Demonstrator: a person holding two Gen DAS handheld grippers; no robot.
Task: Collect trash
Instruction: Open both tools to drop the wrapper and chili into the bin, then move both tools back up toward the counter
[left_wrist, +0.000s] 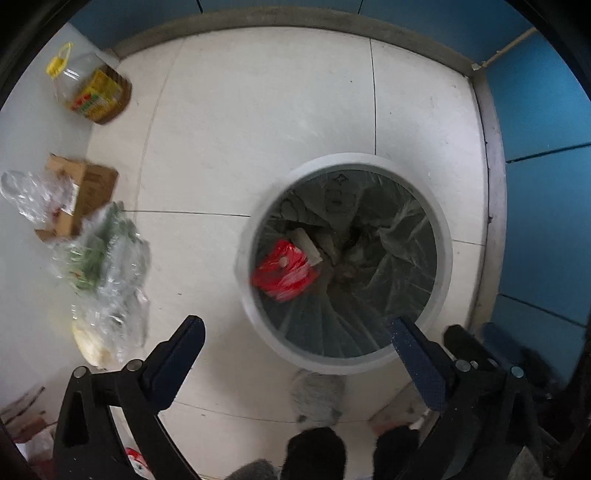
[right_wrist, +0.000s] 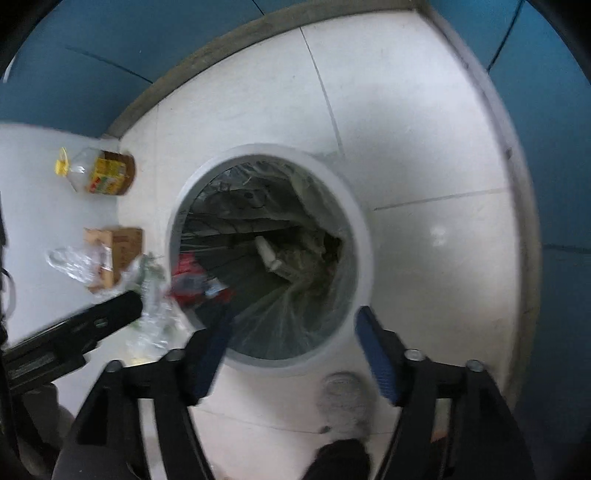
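1. A round white trash bin (left_wrist: 255, 306) stands on the pale tiled floor (left_wrist: 258, 110), lined with a clear bag (left_wrist: 406, 240).
2. Inside lie a red wrapper (left_wrist: 284, 269) and a whitish scrap (left_wrist: 308, 245).
3. The left gripper (left_wrist: 295, 332) and the right gripper (right_wrist: 291, 321) hang over the bin's rim, jaws spread, nothing between them.
4. Left of the bin: a cardboard box (left_wrist: 92, 184), an oil bottle (left_wrist: 92, 88), and crumpled plastic bags (left_wrist: 107, 266).

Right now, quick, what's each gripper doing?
Left gripper: open, holding nothing, above the bin.
Right gripper: open, holding nothing.
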